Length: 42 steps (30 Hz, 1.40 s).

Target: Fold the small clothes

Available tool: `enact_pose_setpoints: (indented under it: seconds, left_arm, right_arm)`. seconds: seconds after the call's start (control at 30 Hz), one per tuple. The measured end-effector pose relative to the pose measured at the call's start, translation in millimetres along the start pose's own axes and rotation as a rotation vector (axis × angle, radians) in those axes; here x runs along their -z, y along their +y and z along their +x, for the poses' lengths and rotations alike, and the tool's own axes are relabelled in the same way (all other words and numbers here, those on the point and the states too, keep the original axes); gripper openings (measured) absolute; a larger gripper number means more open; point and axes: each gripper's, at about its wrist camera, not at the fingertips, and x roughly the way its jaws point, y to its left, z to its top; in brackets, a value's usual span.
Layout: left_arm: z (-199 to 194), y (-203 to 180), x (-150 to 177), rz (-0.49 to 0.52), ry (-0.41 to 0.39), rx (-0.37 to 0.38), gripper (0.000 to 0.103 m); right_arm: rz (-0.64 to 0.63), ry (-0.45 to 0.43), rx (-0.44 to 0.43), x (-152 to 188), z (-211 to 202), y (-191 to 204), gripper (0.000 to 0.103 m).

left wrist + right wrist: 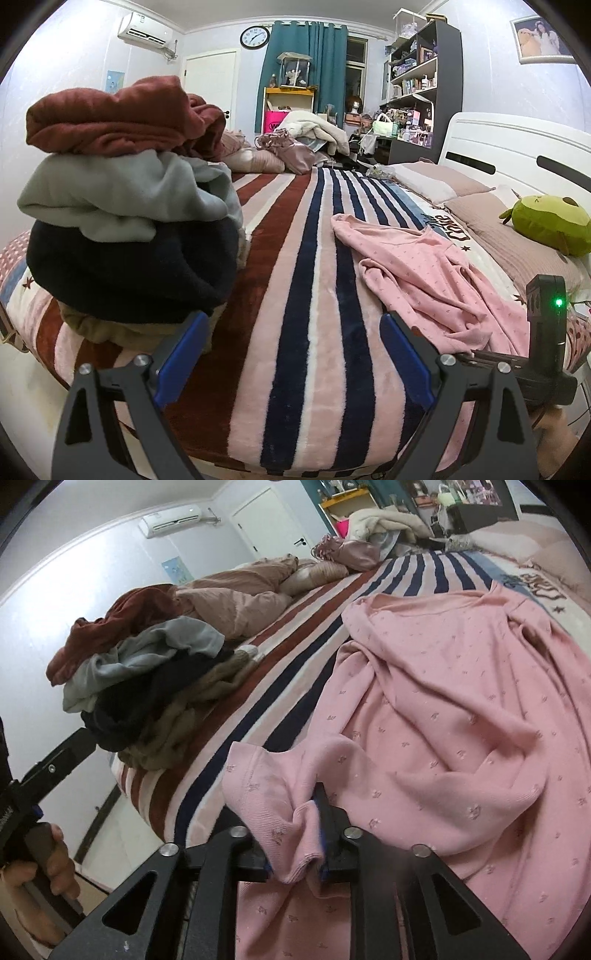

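**Mia:** Looking at the soft pink top with tiny flowers point(443, 709), where is it?

**Ben:** It lies all crumpled on the right side of the fluffy blanket with pink, navy and red stripes point(295, 295). One bit near the edge is lifted up.

**Mia:** Who lifts it?

**Ben:** The right gripper point(314, 834). Its two black fingers are squeezed close with a fold of the pink cloth pinched between them. I think that bit is a cuff or a hem, but I can't be sure.

**Mia:** Why grab it there?

**Ben:** My guess is that an edge is easy to pull. If you pull an edge, the top can spread out flat, and then you can fold it.

**Mia:** What about the left gripper point(291, 332)?

**Ben:** Its blue-padded fingers are spread wide apart with nothing in them. It hangs over the near edge of the blanket, to the left of the pink top, not touching it. Maybe it waits to grab another corner.

**Mia:** What is that big heap on the left?

**Ben:** A pile of clothes point(129, 199), with a dark red one on top, a grey one under it, then a navy one and a brown one at the bottom. They look bunched, so I can't tell if they are done or waiting.

**Mia:** And far away?

**Ben:** A round green plush toy point(546, 221) sits on the pillows at the far right. It is well away from the top, so it won't get in the way.
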Motion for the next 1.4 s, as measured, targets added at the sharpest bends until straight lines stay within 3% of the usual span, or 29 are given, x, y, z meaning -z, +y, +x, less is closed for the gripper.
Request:
enact_pose_setpoints:
  seconds: [0.03,0.13,0.2,0.23,0.67,0.77,0.83,1.07,1.4]
  left_arm:
    - [0.5,1.1,0.3,0.0,0.001,0.0,0.092]
    - [2.9,3.3,0.2,-0.007,0.001,0.0,0.092]
    - [3.8,6.2,0.7,-0.015,0.0,0.003,0.092]
    - [3.9,7.6,1.4,-0.018,0.0,0.003,0.092]
    - [4.1,13.9,3.8,-0.026,0.0,0.004,0.092]
    - [4.4,13.0,4.0,-0.021,0.003,0.002,0.093]
    - [4.4,11.4,3.7,-0.017,0.004,0.003,0.093]
    - [6.6,-2.2,-1.8,0.009,0.007,0.01,0.093]
    - [27.5,-42.6,-12.1,0.053,0.031,0.051,0.093]
  right_arm:
    - [0.0,0.009,-0.009,0.5,1.7,0.6,0.027]
    - [-0.017,0.022,-0.008,2.2,5.7,4.7,0.029]
    - [-0.023,0.006,0.016,2.6,6.1,6.6,0.023]
    - [-0.021,0.001,0.023,1.9,4.8,6.8,0.013]
    - [0.055,-0.053,-0.042,-15.0,-8.6,-1.4,0.019]
    - [0.028,-0.08,-0.02,-14.2,-14.7,1.4,0.01]
    - [0.03,-0.109,-0.01,-14.6,-21.7,0.5,0.009]
    - [0.035,-0.202,-0.008,-21.4,-66.7,-11.8,0.008]
    - [0.157,-0.344,0.107,-3.9,-167.7,-82.0,0.008]
